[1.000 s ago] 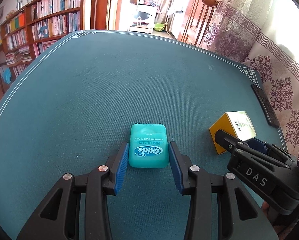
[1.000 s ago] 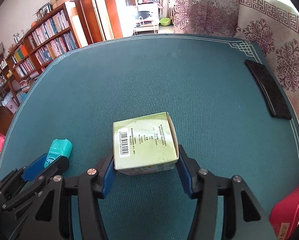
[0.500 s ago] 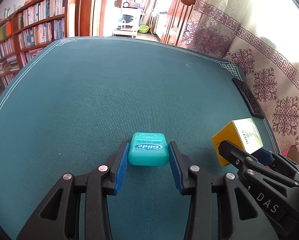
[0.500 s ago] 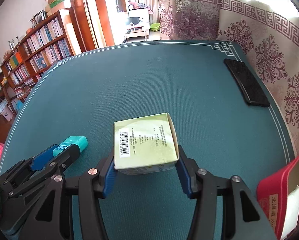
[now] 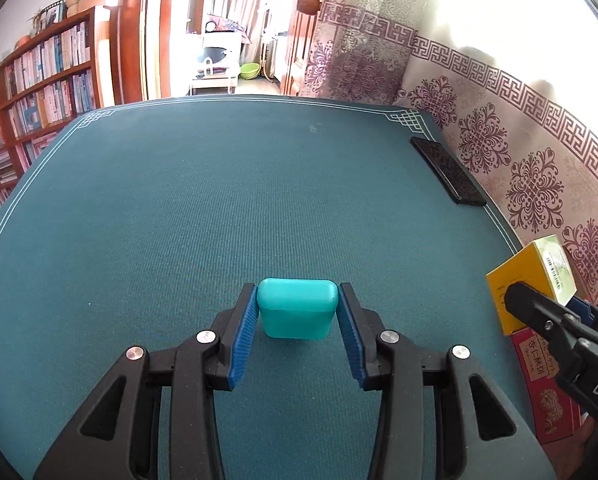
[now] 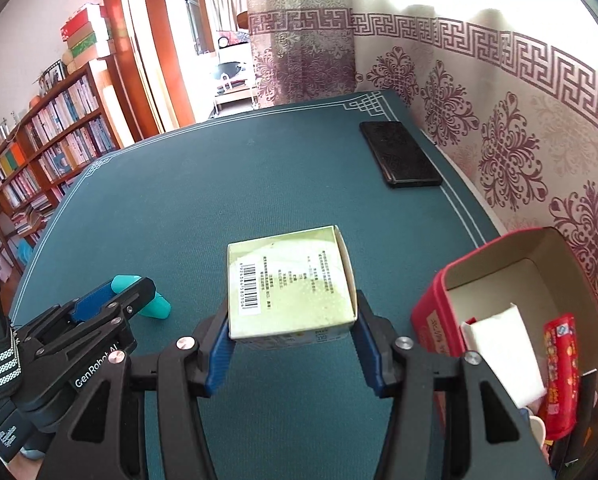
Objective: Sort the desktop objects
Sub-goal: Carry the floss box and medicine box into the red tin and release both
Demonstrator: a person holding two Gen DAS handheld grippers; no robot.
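Observation:
My left gripper [image 5: 297, 310] is shut on a teal dental floss case [image 5: 296, 307] and holds it above the green table mat [image 5: 219, 200]. It also shows in the right wrist view [image 6: 155, 304]. My right gripper [image 6: 291, 320] is shut on a pale green and yellow carton [image 6: 291, 284], held above the mat beside an open red box [image 6: 439, 304]. The carton shows in the left wrist view [image 5: 531, 280] at the right edge, above the red box [image 5: 539, 376].
A black phone [image 6: 399, 154] lies near the mat's far right edge by the patterned wall. The red box holds a white item [image 6: 503, 356] and a red packet [image 6: 561, 372]. Bookshelves [image 5: 39, 92] stand beyond the table on the left.
Both grippers have lifted and tilted upward with their objects. The right gripper has moved right toward the red box, which now shows more fully.

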